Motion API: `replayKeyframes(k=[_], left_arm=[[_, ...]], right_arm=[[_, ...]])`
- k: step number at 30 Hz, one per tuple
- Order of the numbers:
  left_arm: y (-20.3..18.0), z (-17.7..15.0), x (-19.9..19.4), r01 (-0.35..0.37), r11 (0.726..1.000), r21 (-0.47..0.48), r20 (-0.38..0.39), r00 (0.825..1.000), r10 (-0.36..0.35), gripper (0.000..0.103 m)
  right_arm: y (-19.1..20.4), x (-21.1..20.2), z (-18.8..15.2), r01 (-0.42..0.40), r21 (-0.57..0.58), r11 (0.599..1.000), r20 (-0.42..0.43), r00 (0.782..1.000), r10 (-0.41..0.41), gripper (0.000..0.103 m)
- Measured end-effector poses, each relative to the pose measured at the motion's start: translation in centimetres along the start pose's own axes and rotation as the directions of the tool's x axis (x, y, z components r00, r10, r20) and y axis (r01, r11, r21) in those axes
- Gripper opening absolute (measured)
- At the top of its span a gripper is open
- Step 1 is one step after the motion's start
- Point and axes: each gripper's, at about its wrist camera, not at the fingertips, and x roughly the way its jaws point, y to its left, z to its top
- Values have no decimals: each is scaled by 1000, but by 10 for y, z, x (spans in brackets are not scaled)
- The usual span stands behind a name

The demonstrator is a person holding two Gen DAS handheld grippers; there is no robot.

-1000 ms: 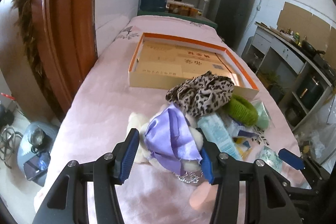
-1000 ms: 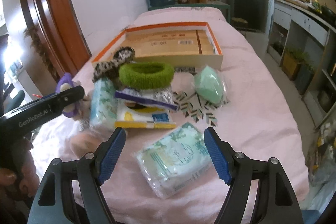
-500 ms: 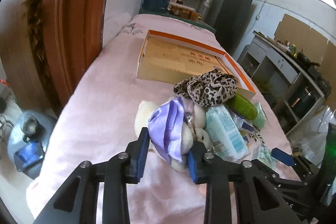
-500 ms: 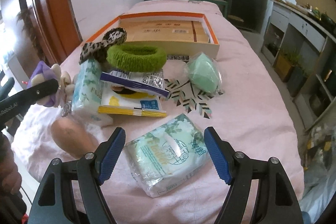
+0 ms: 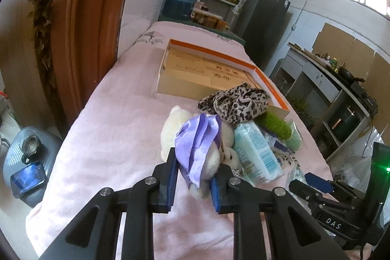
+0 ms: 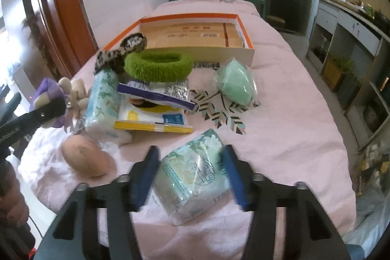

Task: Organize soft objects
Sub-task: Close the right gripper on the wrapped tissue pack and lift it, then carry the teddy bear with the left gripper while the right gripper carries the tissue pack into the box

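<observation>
Both grippers' jaws (image 5: 192, 180) (image 6: 190, 177) narrower, mid-closing.

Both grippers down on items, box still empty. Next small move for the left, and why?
Probably lift the left gripper slightly: its jaws have just been closing and now pinch the plush toy with the purple ribbon. The toy leans against a tissue pack, so raise it clear before heading to the orange-rimmed box.

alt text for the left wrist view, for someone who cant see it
The left gripper, whose jaws have just been closing, squeezes a cream plush toy wearing a purple satin ribbon on a pink bedsheet. Behind it lie a leopard-print scrunchie, a tissue pack and an open orange-rimmed box.
</observation>
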Motion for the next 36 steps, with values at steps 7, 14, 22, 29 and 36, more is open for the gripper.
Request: replayKeyframes(k=[7, 14, 22, 29, 36], left_arm=[[-2, 4, -9, -17, 1000, 7, 48, 999, 17, 23], [-4, 4, -10, -17, 1000, 10, 58, 998, 16, 23], [-1, 6, -16, -23, 1000, 8, 84, 996, 23, 23], [-9, 17, -21, -20, 999, 39, 120, 993, 15, 23], [-17, 40, -25, 4, 997, 82, 149, 989, -16, 23]], right_arm=[[-3, -2, 0, -15, 4, 1000, 23, 1000, 15, 33], [-6, -7, 0, -35, 9, 999, 56, 998, 35, 13], [-5, -14, 4, -67, 0, 998, 83, 994, 67, 11], [-4, -31, 22, -78, -21, 997, 145, 986, 80, 10], [-2, -42, 43, -77, -60, 995, 190, 978, 87, 10]])
